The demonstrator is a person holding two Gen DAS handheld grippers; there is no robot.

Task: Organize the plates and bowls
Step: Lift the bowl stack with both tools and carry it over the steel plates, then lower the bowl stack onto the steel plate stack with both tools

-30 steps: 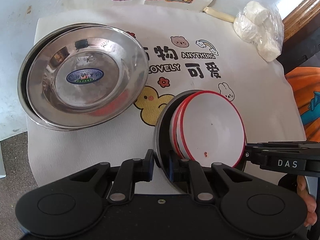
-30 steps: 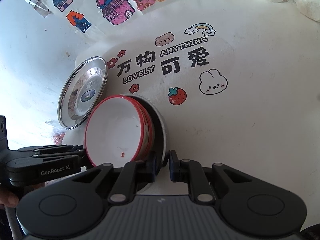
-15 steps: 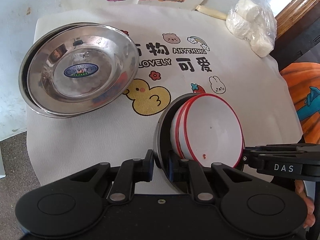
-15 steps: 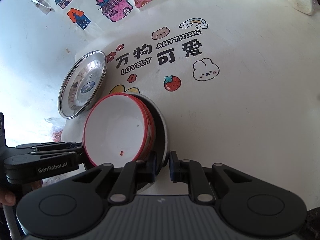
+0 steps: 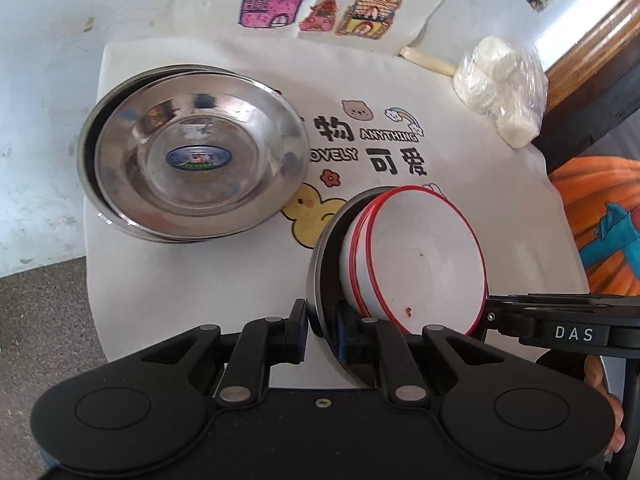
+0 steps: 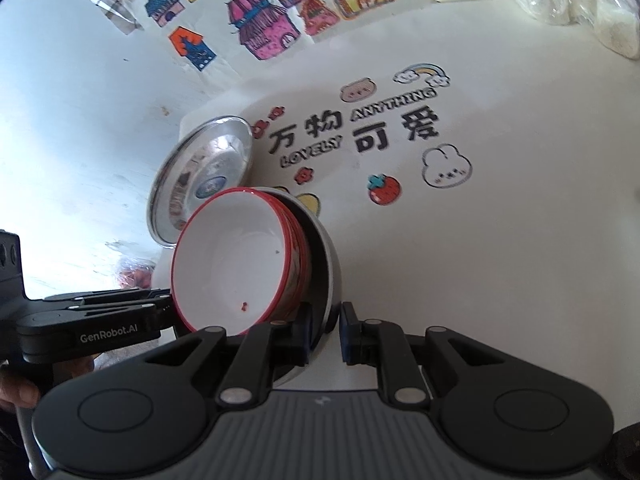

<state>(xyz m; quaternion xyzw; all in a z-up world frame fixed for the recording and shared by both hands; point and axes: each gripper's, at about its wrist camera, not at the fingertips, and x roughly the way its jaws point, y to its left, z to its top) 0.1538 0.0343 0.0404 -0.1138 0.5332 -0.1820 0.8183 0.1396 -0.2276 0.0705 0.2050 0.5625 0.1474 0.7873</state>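
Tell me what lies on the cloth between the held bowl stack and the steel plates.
Nothing visible does. Both grippers, left and right, clamp the steel bowl holding the red-rimmed bowls. Between it and the steel plates only the flat cloth with its printed duck shows.

The left gripper (image 5: pixel 322 332) and right gripper (image 6: pixel 325 332) are clamped on opposite rims of the steel bowl (image 5: pixel 320 256).

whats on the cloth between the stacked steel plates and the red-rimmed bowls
Only printed cloth: a yellow duck cartoon lies between the stacked steel plates and red-rimmed white bowls, seen in the left wrist view.
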